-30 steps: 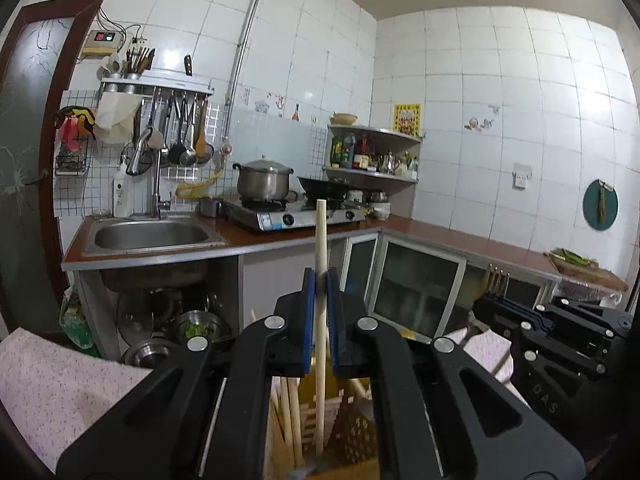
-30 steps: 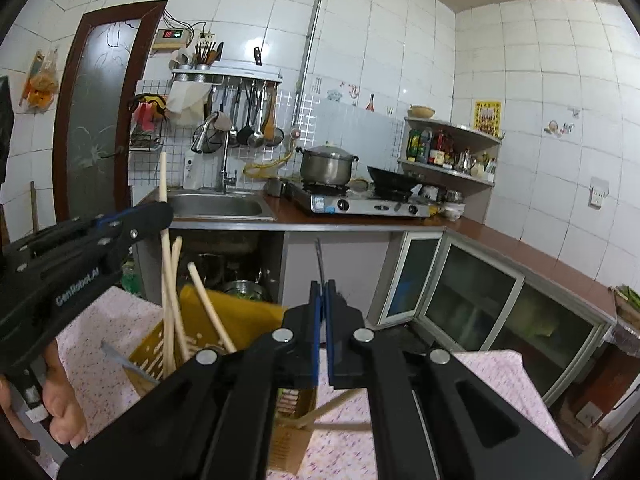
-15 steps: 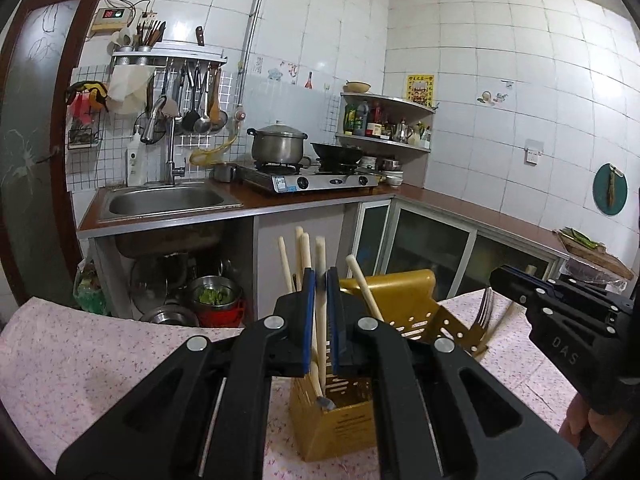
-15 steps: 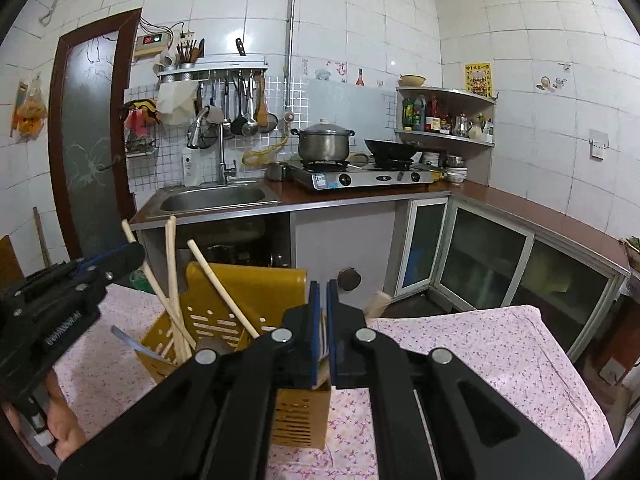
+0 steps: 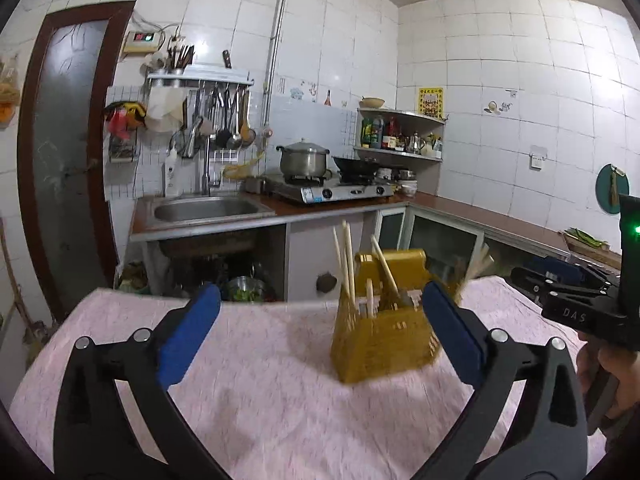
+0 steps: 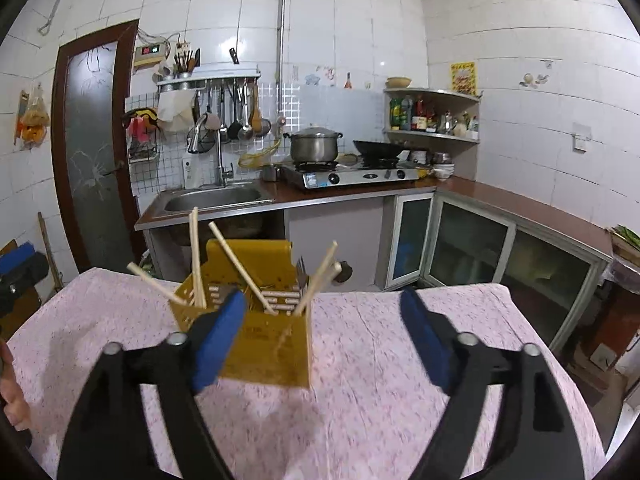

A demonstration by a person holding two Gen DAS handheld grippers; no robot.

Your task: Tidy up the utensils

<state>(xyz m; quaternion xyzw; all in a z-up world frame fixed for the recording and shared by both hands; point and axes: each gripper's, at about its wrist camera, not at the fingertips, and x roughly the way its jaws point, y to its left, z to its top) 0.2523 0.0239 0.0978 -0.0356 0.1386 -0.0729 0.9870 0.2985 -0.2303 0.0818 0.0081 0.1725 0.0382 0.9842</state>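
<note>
From the left wrist view, the left hand-held gripper (image 5: pixel 320 320) is spread wide with nothing between its blue pads (image 5: pixel 188 334). Its black arms fill the near bottom edge and cut off the front of the worktop covered by a pink patterned cloth (image 5: pixel 260 380). Right of centre on the cloth stands the yellow perforated plastic utensil holder (image 5: pixel 380 340), blurred, with pale wooden chopsticks (image 5: pixel 347 264) rising out of it; the right pad overlaps the holder's right edge, so its far right compartment is hard to make out. At the far right the right hand-held gripper (image 5: pixel 560 280) shows side-on as dark bars, its jaw state unreadable here, with a bit of the holding hand (image 5: pixel 608 376) cut by the frame edge.

From the right wrist view, the right hand-held gripper (image 6: pixel 322 334) is likewise wide open and empty. The yellow holder (image 6: pixel 264 344) sits left of centre on the cloth (image 6: pixel 380 380), partly hidden by the left blue pad (image 6: pixel 218 338). Chopsticks (image 6: pixel 195 254) lean outward in several directions, and what seem to be dark fork tines (image 6: pixel 303 274) show at its right side, too small to be sure. A sliver of the left gripper (image 6: pixel 18 268) appears at the left edge. Behind are the steel sink (image 6: pixel 212 200) and the gas stove carrying a lidded steel pot (image 6: pixel 316 146).
</note>
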